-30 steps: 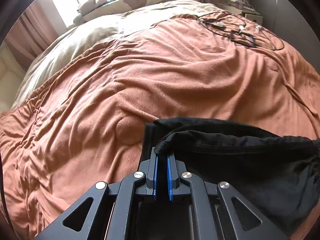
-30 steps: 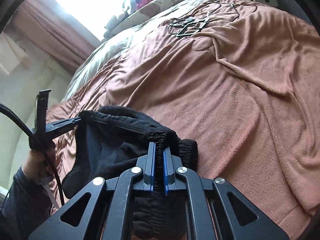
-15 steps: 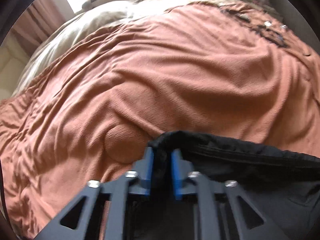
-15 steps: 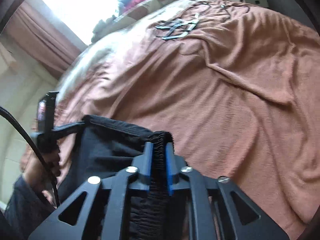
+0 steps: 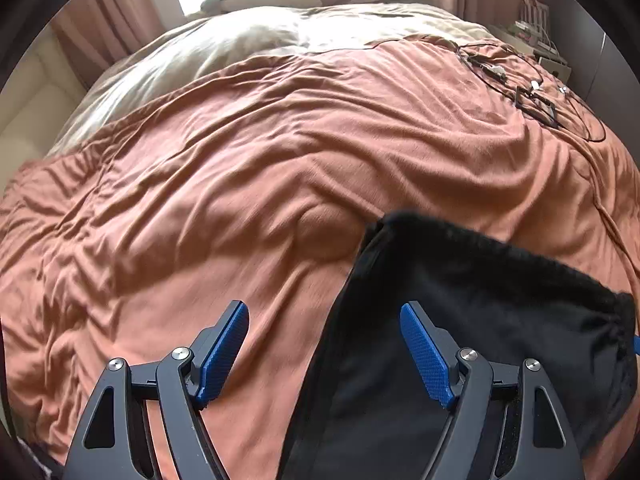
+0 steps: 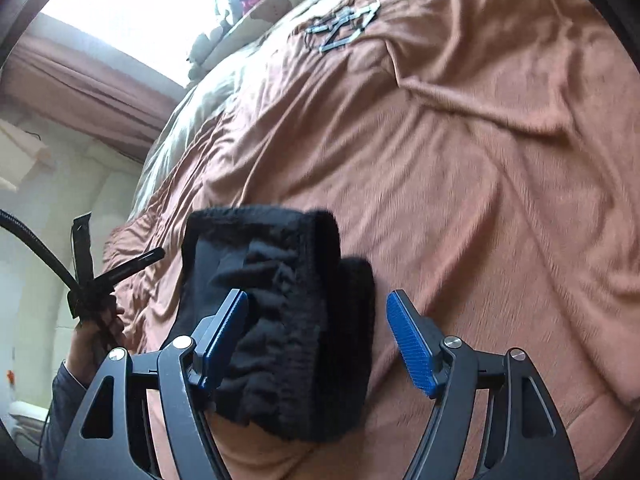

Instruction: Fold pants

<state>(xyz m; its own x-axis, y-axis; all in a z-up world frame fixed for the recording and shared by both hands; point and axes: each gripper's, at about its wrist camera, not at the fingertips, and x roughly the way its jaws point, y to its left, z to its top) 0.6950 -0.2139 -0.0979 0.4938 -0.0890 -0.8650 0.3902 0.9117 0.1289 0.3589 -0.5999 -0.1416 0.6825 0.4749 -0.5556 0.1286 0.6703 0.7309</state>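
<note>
Your left gripper (image 5: 324, 350) and right gripper (image 6: 318, 338) both have their 2 blue-padded jaws opening, pads clear of cloth. The black fleece pants (image 5: 472, 320) lie on the rumpled rust-orange blanket (image 5: 280, 152), elastic waistband (image 6: 280, 320) bunched between your right jaws, unpinched.

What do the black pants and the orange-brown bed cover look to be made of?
Black pants: soft matte knit, probably fleece or jersey, going by the fuzzy edges and gathered elastic waistband. Orange-brown bed cover: thin, soft fabric with a slight sheen and fine wrinkles, possibly brushed microfibre; the weave cannot be made out.
</note>
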